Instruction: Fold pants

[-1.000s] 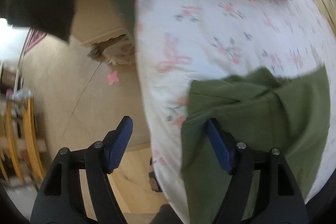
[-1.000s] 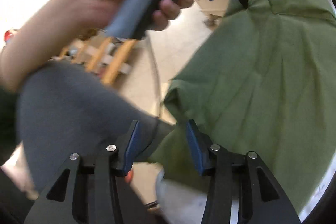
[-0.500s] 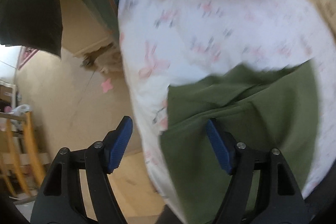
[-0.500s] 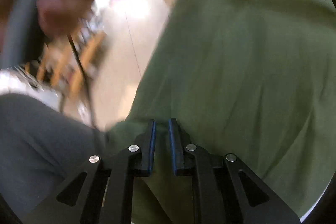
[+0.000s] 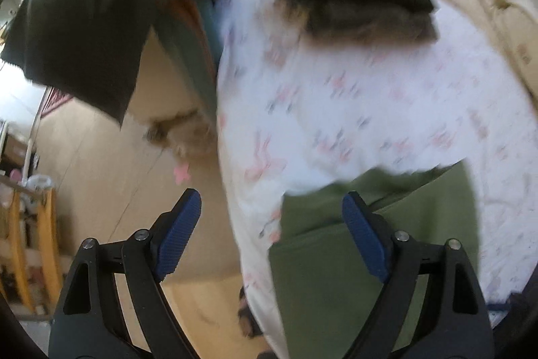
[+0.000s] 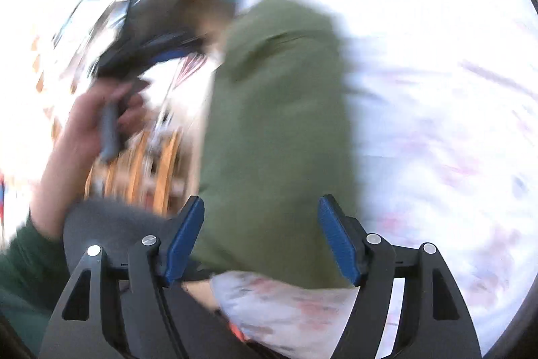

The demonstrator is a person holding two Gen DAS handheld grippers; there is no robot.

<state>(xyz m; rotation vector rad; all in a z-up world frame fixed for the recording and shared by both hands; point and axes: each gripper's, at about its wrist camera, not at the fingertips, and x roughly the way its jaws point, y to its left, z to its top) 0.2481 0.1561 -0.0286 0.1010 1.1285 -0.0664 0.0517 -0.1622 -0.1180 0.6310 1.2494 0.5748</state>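
Olive-green pants (image 5: 370, 258) lie folded on a bed, on its white floral sheet (image 5: 370, 96), close to the edge beside the wooden floor (image 5: 111, 177). Left tongs (image 5: 270, 227) are spread wide and grip nothing; one finger hangs over the floor, the other over the pants. Right tongs (image 6: 260, 239) are likewise released above the pants' near end. Farther along the sheet sits a stack of dark folded clothes (image 5: 363, 5). The person's left hand (image 6: 90, 123) appears, blurred, in the right wrist view.

No words, labels, brands or numbers can be read in either view. Both pictures are smeared by motion. The bed sheet (image 5: 386, 110) carries only a flower print.
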